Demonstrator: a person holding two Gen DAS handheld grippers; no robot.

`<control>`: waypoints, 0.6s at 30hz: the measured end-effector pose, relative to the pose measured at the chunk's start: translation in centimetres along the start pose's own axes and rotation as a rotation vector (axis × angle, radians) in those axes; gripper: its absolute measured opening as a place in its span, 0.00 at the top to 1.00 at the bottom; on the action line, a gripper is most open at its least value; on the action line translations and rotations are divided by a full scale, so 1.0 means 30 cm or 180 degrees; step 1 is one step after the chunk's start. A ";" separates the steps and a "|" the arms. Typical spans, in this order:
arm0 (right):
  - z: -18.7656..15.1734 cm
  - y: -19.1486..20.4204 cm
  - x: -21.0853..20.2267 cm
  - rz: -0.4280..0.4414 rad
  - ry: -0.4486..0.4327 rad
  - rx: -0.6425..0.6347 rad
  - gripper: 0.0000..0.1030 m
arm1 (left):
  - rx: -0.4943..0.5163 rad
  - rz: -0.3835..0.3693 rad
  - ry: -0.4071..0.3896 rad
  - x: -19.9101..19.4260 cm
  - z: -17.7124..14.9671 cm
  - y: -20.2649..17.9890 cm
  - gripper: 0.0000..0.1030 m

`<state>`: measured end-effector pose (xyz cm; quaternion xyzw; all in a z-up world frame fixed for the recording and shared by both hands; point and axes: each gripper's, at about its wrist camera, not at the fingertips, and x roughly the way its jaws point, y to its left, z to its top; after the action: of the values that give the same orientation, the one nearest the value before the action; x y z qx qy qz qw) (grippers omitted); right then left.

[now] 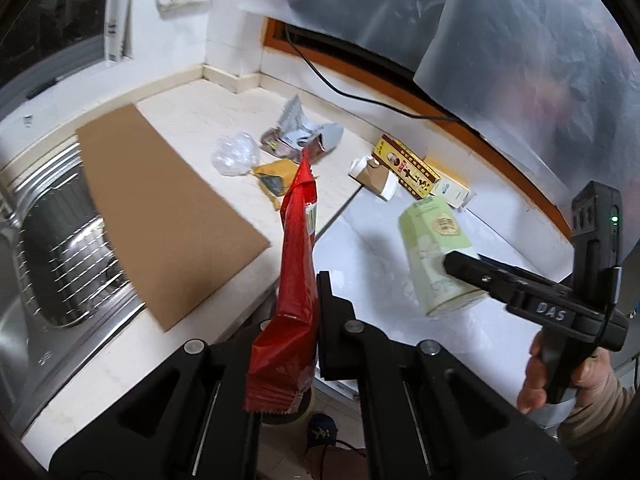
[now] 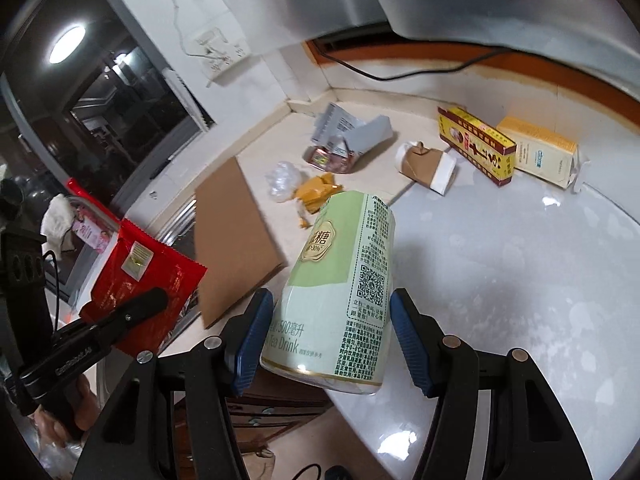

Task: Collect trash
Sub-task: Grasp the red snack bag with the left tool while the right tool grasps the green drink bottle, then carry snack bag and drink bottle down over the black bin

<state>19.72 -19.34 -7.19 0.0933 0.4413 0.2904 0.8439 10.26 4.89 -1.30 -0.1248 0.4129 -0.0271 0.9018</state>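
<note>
Above the table, the left gripper pinches a red wrapper and the right gripper clamps a green bottle; both likely need carrying to a bin, unseen here.

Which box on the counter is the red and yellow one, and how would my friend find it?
Look along the white counter toward the back wall with the wooden ledge. Two boxes lie side by side there: the red and yellow box is the left one, between the brown paper cup and the pale yellow box. Only it has a red border.
</note>
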 end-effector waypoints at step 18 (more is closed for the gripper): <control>-0.233 0.384 -0.091 0.0020 0.0085 -0.0537 0.42 | 0.0087 0.0133 -0.0069 -0.207 -0.231 0.124 0.99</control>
<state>8.21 -12.22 -4.67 0.0193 0.4262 0.3304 0.8419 0.78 8.02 -2.00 -0.1041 0.4052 -0.0126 0.9082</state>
